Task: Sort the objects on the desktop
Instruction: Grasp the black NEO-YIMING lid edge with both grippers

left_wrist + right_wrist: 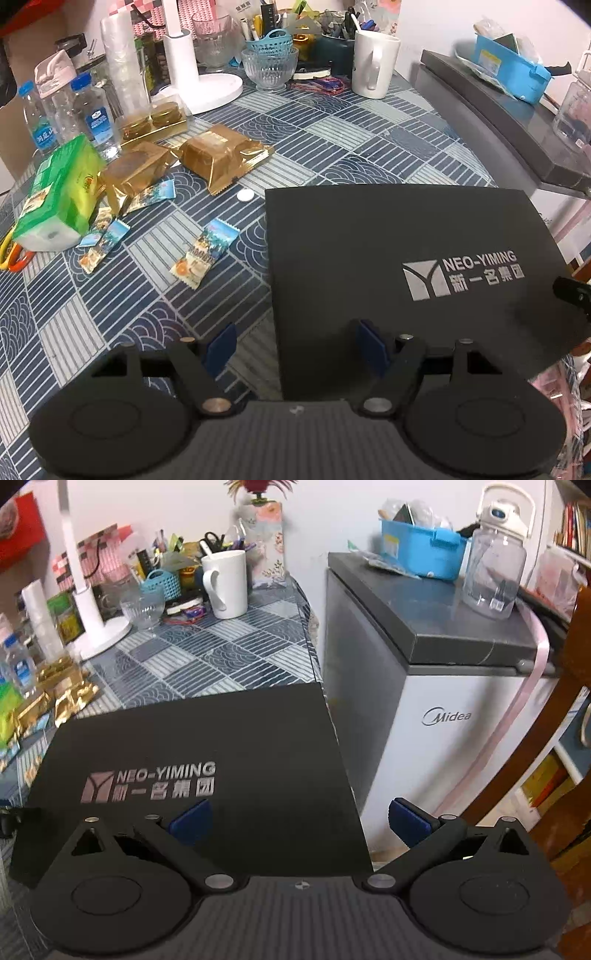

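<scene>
Here the black box (399, 273) with silver lettering lies at the right edge of the table (332, 122), its right side along that edge next to a freezer (436, 709). It looks stiff, flat-topped and probably light, with a matte lid that should not slip; being broad, it is best taken by opposite sides, one gripper on each. The left gripper (295, 347) hovers over the box's near left edge, jaws apart and empty, one pad over the cloth and one over the lid. The right gripper (301, 821) straddles the box's near right corner, jaws wide and empty, one pad over the lid and one beyond the table edge. Left of the box lie candy packets (205, 256), gold pouches (218, 157) and a green tissue pack (55, 192); a mug (373, 62) stands at the back.
</scene>
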Motion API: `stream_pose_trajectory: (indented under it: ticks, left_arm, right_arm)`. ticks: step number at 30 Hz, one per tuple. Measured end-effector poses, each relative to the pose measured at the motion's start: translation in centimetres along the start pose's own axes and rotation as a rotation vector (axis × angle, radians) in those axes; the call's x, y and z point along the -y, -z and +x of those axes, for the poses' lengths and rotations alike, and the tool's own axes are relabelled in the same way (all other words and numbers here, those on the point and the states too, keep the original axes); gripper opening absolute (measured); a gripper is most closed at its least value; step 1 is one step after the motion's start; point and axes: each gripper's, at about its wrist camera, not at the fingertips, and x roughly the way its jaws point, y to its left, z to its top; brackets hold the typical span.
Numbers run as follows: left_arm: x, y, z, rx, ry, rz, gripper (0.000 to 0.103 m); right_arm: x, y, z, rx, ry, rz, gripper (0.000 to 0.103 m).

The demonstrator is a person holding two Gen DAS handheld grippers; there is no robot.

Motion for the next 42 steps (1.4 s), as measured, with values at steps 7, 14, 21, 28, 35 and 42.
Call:
stream_pose_trajectory:
  ticks: [7,14,21,28,35,42]
  left_arm:
    - [-0.5,-0.4,0.8,0.015,0.054,-0.051,0.086]
    - [-1.8,-0.2,1.9,0.028,0.139,-0.121,0.093]
    - [-1.8,-0.1,3.0,0.027,0.204,-0.146,0.103]
    - [-1.7,-0.3,3.7,0.038,0.232,-0.163,0.103]
    - [-2.0,-0.2,4.0,0.055,0.250,-0.163,0.103]
    - [-3.2,-0.2,4.3,0.063,0.287,-0.159,0.103]
  right_arm:
    - [0.9,-0.4,2.1,-0.025,-0.063,0.066,0.103]
    - [0.5,-0.4,3.3,-0.019,-0.093,0.041,0.103]
    - [1.0,-0.7,4.7,-0.020,-0.134,0.050,0.103]
    - [3.1,-1.5,6.2,-0.048,-0.223,0.152,0.103]
    - [3.4,-1.5,7.0,-0.058,-0.237,0.165,0.103]
    - [3.4,-1.5,6.6,-0.047,-0.236,0.140,0.103]
